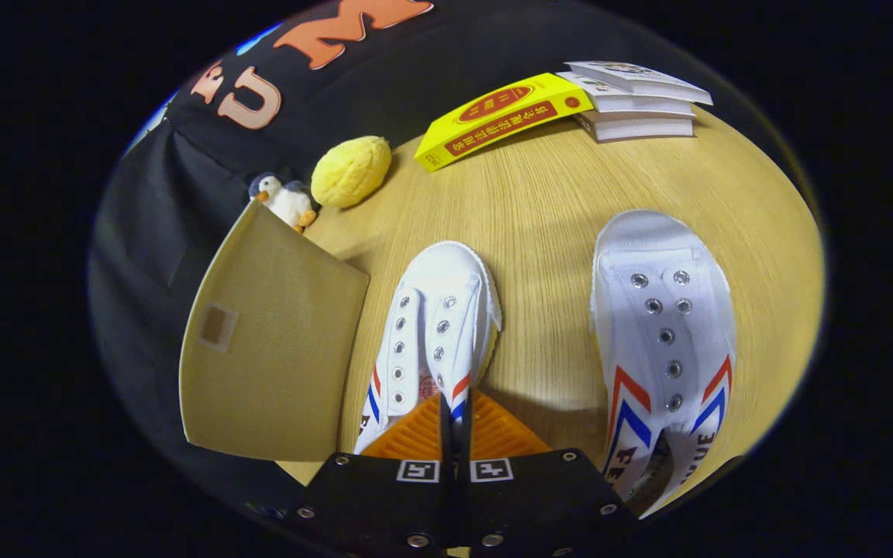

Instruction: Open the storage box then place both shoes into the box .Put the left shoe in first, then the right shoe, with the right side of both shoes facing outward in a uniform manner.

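Observation:
Two white canvas shoes with red and blue stripes lie on the wooden table (555, 201), toes pointing away from me. My gripper (456, 415) is shut on the left-hand shoe (439, 318), both fingers pinching its right side wall near the heel opening. That shoe looks tilted and sits close beside the storage box. The right-hand shoe (663, 333) rests flat on the table to the right of the fingers, untouched. The khaki fabric storage box (276, 349) stands left of the fingers, showing a broad cloth panel with a small square patch. I cannot tell from here whether it is open.
A yellow book (501, 116) leans on a stack of white books (636, 101) at the table's far side. A yellow round plush (351, 170) and a small penguin toy (285, 200) sit beyond the box. Bare wood lies between the shoes.

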### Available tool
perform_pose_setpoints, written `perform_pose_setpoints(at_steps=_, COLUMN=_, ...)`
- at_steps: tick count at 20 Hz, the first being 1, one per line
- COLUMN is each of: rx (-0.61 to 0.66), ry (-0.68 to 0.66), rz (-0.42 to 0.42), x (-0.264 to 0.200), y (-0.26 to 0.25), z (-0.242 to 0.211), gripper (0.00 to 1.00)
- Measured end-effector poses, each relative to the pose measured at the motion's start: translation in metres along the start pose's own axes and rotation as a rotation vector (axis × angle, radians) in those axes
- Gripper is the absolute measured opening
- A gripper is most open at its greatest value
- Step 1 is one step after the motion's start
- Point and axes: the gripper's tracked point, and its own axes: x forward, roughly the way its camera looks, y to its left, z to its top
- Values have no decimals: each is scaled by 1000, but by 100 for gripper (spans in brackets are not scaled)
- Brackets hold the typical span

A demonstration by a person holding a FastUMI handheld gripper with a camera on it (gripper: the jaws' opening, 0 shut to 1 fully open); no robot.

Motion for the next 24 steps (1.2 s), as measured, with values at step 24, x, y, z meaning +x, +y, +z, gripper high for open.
perform_pose_setpoints(at_steps=24, rx=58, ry=-291, rz=120, x=-104, y=199, z=93, gripper=0)
